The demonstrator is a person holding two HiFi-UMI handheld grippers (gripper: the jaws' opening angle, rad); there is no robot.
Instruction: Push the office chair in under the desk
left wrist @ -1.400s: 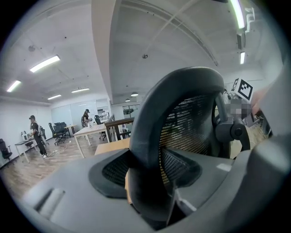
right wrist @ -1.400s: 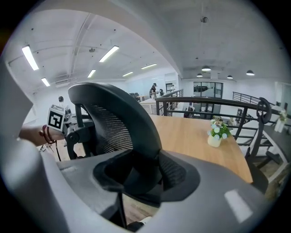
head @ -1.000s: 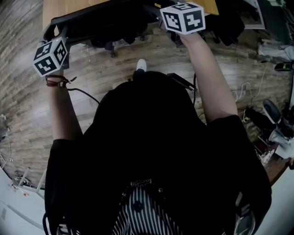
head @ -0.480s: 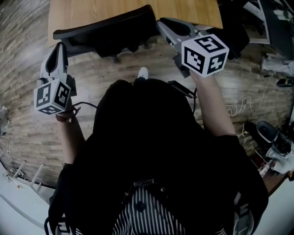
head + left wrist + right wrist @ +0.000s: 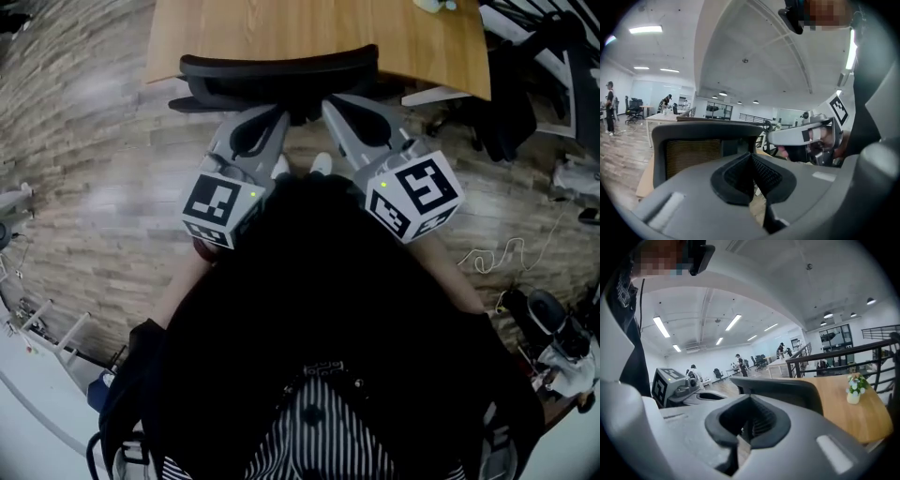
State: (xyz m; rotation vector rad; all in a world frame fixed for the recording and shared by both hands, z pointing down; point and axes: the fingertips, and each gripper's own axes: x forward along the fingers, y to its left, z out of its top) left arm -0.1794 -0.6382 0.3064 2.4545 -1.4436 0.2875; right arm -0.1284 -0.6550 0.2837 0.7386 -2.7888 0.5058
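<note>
The black office chair's backrest (image 5: 281, 70) stands against the front edge of the wooden desk (image 5: 319, 33), with the seat hidden beneath the desktop. My left gripper (image 5: 272, 120) and right gripper (image 5: 337, 105) hang side by side just short of the backrest and touch nothing. Both are shut and empty. The right one's jaws have just been closing with nothing between them. Along the left gripper (image 5: 751, 157) I see the backrest (image 5: 693, 152) ahead and the right gripper (image 5: 801, 136) beside it. Past the right gripper (image 5: 749, 401) lie the backrest (image 5: 787, 390) and the desk (image 5: 843, 418).
A small vase of flowers (image 5: 853, 390) stands on the desk. Black bags or clothing (image 5: 511, 103) and white cables (image 5: 497, 253) lie on the plank floor to the right. People and other desks are far off in the room (image 5: 738, 363).
Both grippers have left the two ends of the backrest, drawn back toward my body and together, and shut. The backrest now sits at the desk's edge.
</note>
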